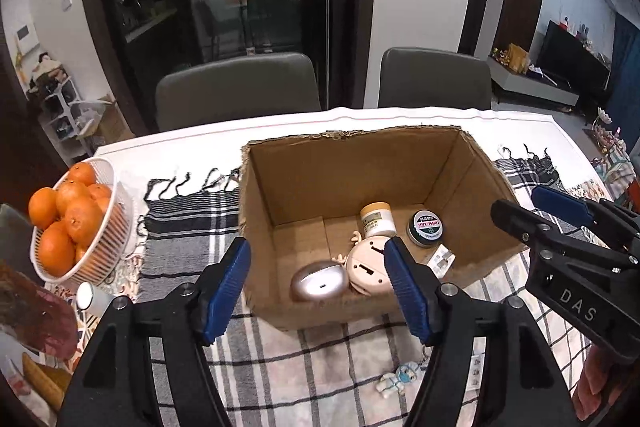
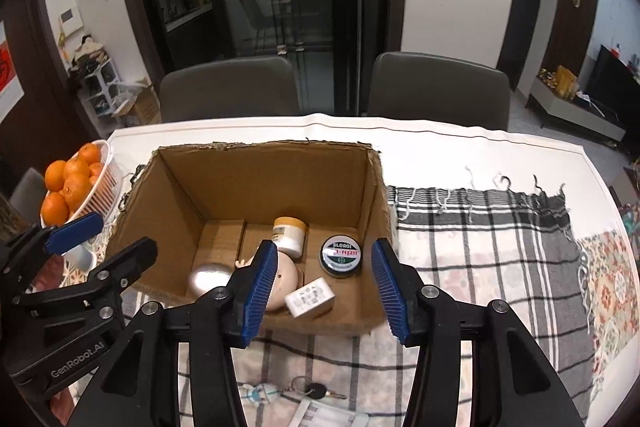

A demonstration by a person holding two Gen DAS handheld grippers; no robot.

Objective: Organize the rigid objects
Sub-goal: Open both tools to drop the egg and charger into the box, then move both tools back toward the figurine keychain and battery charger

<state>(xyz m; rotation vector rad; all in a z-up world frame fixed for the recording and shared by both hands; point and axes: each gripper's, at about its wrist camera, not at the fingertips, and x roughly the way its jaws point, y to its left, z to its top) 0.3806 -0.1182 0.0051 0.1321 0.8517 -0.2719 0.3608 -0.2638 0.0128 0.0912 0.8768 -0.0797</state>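
Observation:
An open cardboard box (image 1: pixel 360 163) (image 2: pixel 248 167) stands on the checked cloth. Inside lie a silver oval mouse-like object (image 1: pixel 320 283) (image 2: pixel 208 277), a beige round toy (image 1: pixel 366 267) (image 2: pixel 286 283), a white jar with a cream lid (image 1: pixel 377 219) (image 2: pixel 289 233), a round green tin (image 1: pixel 425 227) (image 2: pixel 341 255) and a white charger block (image 1: pixel 440 261) (image 2: pixel 310 301). My left gripper (image 1: pixel 318 291) is open and empty in front of the box. My right gripper (image 2: pixel 326 291) is open and empty over the box's near wall. A key ring with a small figure (image 1: pixel 396 381) (image 2: pixel 296 393) lies on the cloth in front of the box.
A white basket of oranges (image 1: pixel 72 223) (image 2: pixel 76 183) stands left of the box, with a small white cup (image 1: pixel 90 297) beside it. White paper slips (image 2: pixel 324 415) lie at the near edge. Two grey chairs (image 1: pixel 236 87) (image 2: pixel 436 87) stand behind the table.

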